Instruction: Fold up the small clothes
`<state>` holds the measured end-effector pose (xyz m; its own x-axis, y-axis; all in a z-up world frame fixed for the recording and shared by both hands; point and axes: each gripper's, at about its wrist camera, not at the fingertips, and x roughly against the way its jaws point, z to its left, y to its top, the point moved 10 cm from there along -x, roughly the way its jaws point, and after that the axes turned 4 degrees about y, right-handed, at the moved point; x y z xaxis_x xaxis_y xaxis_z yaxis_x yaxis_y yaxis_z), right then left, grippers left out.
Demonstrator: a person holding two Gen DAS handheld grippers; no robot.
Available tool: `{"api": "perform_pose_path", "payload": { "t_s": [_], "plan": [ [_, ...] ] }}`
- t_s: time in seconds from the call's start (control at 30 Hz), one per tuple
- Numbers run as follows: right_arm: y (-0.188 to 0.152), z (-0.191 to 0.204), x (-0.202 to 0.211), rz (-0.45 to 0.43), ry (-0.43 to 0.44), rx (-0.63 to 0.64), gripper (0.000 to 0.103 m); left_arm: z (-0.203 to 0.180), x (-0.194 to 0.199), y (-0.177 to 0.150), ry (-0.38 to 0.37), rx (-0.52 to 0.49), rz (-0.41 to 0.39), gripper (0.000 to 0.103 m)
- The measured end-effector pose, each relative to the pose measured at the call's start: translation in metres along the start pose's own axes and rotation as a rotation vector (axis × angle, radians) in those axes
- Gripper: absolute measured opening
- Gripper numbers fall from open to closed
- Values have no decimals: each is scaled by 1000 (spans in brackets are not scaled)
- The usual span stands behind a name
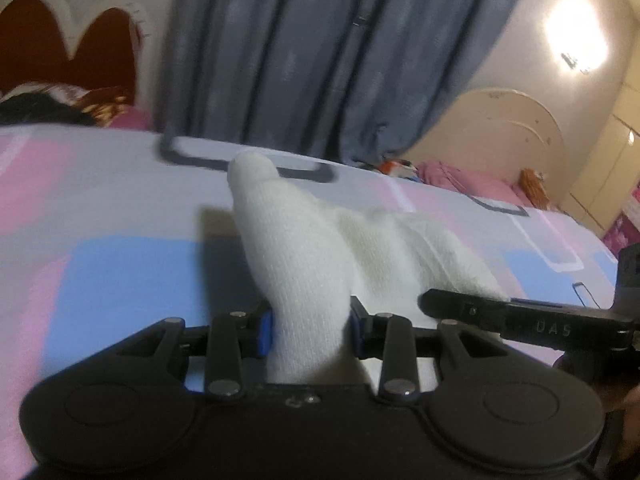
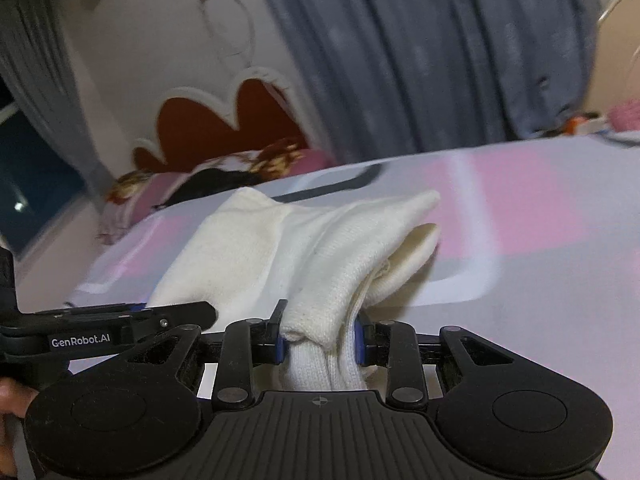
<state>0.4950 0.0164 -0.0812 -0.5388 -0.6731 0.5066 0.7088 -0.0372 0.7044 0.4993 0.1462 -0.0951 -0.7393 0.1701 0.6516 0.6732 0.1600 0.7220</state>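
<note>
white sock (image 1: 304, 256) is up off the bed (image 1: 100, 208), strung between both tongs and bunched in the middle. in the left view its free end pokes up toward the bed's far edge; in the right view the cloth (image 2: 280, 240) drapes in loose layers with a doubled flap on the right side. can't tell if it's one sock or a pair.

left gripper (image 1: 310, 330): jaws narrowed to a small gap, blue pads pinching a thick roll of the knit. right gripper (image 2: 320, 342): same, closed down on a bunched wad, ribbed cuff showing between the pads. the other tong's finger (image 1: 500, 314) sits just beside, so the two grips are close together.

frames are smeared, so both hands look mid-swing over the bed.

risks from here:
- grips are on rolled fabric, not a flat edge. layers can slide out under a fast swing and the fold goes crooked.
- tongs that close can clip each other or trap slack between them.
- the loose flap can land folded under itself on the sheet and leave a lump.
- curtain (image 1: 320, 48) and pillows (image 2: 208, 176) are well clear, no issue there.
</note>
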Motion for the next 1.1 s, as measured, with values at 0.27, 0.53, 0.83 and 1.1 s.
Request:
{"api": "perform_pose_path", "payload": {
  "t_s": [0.27, 0.53, 0.83, 1.1],
  "plan": [
    [-39, 5, -67, 76, 55, -74, 36, 59, -13, -44, 48, 133, 43, 70],
    [19, -5, -36, -74, 28, -53, 48, 57, 14, 0, 3, 63, -85, 62],
    [17, -14, -127, 114, -155, 85, 24, 20, -43, 8, -56, -48, 40, 40],
    [-1, 16, -60, 51, -53, 97, 27, 20, 7, -18, -144, 35, -35, 40]
  ]
}}
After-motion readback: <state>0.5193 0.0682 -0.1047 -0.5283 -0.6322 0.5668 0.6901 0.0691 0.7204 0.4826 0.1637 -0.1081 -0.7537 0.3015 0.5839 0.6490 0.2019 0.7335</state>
